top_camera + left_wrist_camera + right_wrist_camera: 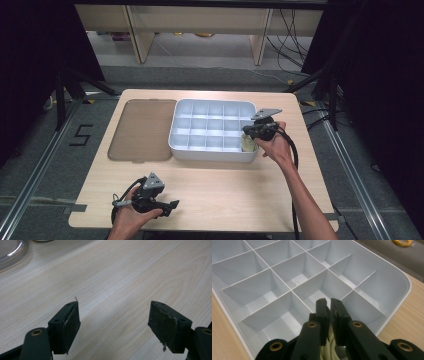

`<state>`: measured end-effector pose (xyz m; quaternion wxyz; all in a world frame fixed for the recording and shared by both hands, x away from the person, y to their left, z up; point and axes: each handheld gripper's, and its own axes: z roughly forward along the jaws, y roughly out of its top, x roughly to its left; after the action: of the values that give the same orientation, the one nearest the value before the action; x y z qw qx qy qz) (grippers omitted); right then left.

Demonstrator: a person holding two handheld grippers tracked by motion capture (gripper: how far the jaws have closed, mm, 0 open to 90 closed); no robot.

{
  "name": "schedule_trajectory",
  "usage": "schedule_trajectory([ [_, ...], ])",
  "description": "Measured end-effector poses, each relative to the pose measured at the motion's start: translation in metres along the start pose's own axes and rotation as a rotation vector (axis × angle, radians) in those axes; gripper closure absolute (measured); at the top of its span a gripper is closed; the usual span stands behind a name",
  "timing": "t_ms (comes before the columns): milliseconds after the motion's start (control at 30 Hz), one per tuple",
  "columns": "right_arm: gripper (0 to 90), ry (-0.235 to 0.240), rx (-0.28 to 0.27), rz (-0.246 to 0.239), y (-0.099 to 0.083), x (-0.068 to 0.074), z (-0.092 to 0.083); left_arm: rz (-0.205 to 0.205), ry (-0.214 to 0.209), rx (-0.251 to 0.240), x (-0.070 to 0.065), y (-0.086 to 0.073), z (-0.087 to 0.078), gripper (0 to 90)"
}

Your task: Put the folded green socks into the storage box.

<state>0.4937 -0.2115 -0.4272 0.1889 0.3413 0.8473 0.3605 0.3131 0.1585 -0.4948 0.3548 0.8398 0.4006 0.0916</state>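
A white tray [210,153] split into several compartments sits at the middle of the table. My right gripper [248,134] hangs over its near right corner compartment. In the right gripper view this gripper [329,301] is shut, with a bundle of cream strands [329,346] caught between its jaws. The same pale bundle [246,145] sits low in that corner compartment. The other compartments of the tray [405,290] look bare. My left gripper [173,204] rests at the table's near left edge. Its jaws [113,315] stand wide apart over bare wood, with nothing between them.
A brownish see-through lid [142,130] lies flat to the left of the tray, and its rounded rim [12,253] reaches into the left gripper view. Bare light wood spans the front of the table [225,190]. Black cables trail from both grippers.
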Motion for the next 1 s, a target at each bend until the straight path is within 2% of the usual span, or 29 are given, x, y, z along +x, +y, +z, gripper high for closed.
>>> schedule_trajectory([
  [33, 86.7, -0.001, 0.01, 0.003, 0.001, 0.001, 0.001, 0.013, -0.003, 0.002, 0.001, 0.0, 0.0, 24.5],
  [67, 87.8, -0.003, 0.007, -0.015, 0.002, 0.0, 0.003, 0.015, 0.005, 0.005, 0.002, 0.0, 0.001, 24.5],
  [100, 88.6, 0.001, 0.017, -0.009, 0.002, 0.001, 0.005, -0.002, -0.005, 0.003, 0.0, 0.0, 0.001, 24.5],
  [133, 89.6, -0.003, 0.036, -0.011, 0.003, 0.001, 0.007, 0.001, -0.003, 0.008, 0.0, 0.0, 0.001, 24.6],
  [167, 90.0, -0.01, 0.042, -0.031, 0.003, 0.0, 0.009, 0.021, 0.004, 0.008, 0.001, 0.0, 0.001, 24.5],
  [267, 90.0, -0.018, 0.095, -0.001, -0.001, 0.001, 0.013, 0.021, 0.005, 0.009, 0.001, -0.001, 0.001, 24.6],
  [300, 90.0, -0.023, 0.088, -0.003, -0.003, 0.001, 0.015, 0.019, 0.006, 0.011, 0.001, -0.001, 0.001, 24.5],
  [333, 90.0, -0.014, 0.11, 0.019, -0.004, 0.001, 0.013, 0.017, 0.005, 0.015, 0.001, 0.0, 0.001, 24.5],
  [367, 90.0, -0.007, 0.117, 0.007, -0.005, 0.001, 0.013, 0.02, 0.0, 0.016, 0.001, -0.001, 0.0, 24.5],
  [400, 90.0, -0.009, 0.119, 0.005, -0.005, 0.001, 0.012, 0.017, 0.002, 0.014, 0.0, -0.001, 0.0, 24.5],
  [433, 90.0, -0.014, 0.103, 0.023, -0.007, 0.003, 0.014, 0.017, 0.005, 0.01, 0.001, -0.001, 0.001, 24.5],
  [467, 90.0, -0.012, 0.122, 0.006, -0.007, 0.001, 0.013, 0.018, 0.011, 0.013, 0.001, -0.001, 0.001, 24.5],
  [500, 90.0, -0.01, 0.11, 0.03, -0.009, 0.003, 0.014, 0.018, 0.005, 0.011, 0.0, -0.001, 0.001, 24.5],
  [533, 90.0, -0.004, 0.139, 0.001, -0.011, 0.002, 0.015, 0.018, 0.005, 0.01, 0.0, -0.001, 0.001, 24.5],
  [600, 90.0, -0.012, 0.132, 0.011, -0.014, 0.004, 0.019, 0.0, 0.007, 0.007, -0.001, -0.001, 0.002, 24.5],
  [633, 90.0, -0.018, 0.17, -0.007, -0.015, 0.005, 0.02, 0.001, 0.006, 0.007, -0.001, -0.001, 0.001, 24.6],
  [700, 90.0, -0.011, 0.189, -0.002, -0.017, 0.006, 0.024, 0.01, 0.0, 0.005, -0.001, -0.001, 0.001, 24.5],
  [833, 90.0, -0.018, 0.197, -0.021, -0.016, 0.006, 0.025, 0.015, 0.002, 0.013, 0.0, -0.001, 0.0, 24.5],
  [933, 90.0, -0.012, 0.176, 0.023, -0.012, 0.005, 0.018, 0.02, 0.0, 0.014, 0.0, -0.001, 0.0, 24.5],
  [967, 90.0, -0.024, 0.146, 0.022, -0.011, 0.004, 0.016, 0.02, 0.0, 0.014, 0.0, -0.001, 0.0, 24.6],
  [1000, 90.0, -0.017, 0.141, 0.02, -0.009, 0.003, 0.011, 0.021, 0.011, 0.016, 0.001, -0.001, 0.0, 24.6],
])
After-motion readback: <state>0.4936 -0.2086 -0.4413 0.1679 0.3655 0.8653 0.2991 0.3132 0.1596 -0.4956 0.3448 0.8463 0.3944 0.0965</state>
